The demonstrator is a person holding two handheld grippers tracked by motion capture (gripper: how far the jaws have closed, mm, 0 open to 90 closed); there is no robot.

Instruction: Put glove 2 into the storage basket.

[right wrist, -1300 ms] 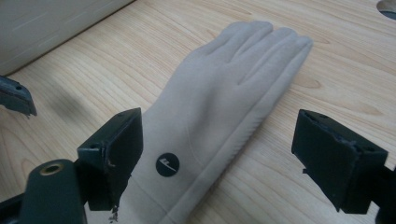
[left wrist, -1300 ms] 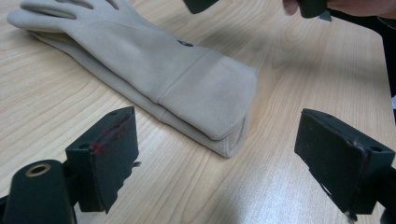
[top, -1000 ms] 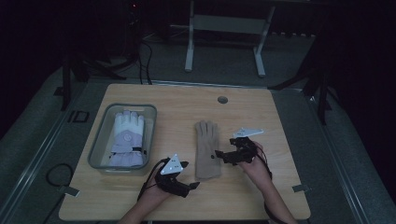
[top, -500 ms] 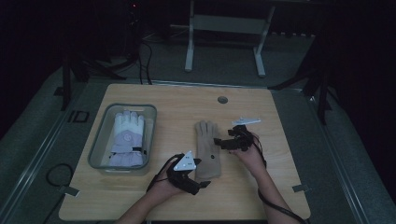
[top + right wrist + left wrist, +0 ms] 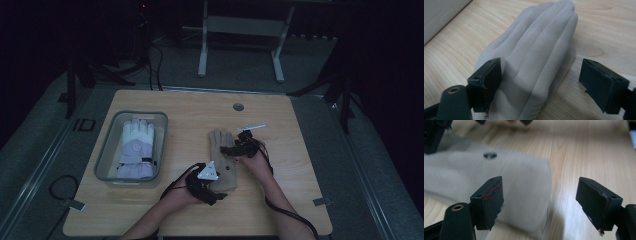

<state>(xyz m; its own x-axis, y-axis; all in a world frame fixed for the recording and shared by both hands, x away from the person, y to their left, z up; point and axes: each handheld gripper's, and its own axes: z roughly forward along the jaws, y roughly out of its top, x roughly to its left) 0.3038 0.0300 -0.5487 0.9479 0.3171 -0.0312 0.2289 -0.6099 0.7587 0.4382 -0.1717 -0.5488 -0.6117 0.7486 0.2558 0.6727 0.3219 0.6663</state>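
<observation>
Grippers have both slid in over the tan glove lying flat on the table, my left gripper and right gripper narrowing yet still spread, pinching nothing, so I'm about to grab.

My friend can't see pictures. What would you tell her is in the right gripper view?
A soft beige fabric glove lies flat on a pale wooden table, fingers pointing away. The right gripper has its two black jaws open, one over the glove and one beside it, not squeezing.
</observation>
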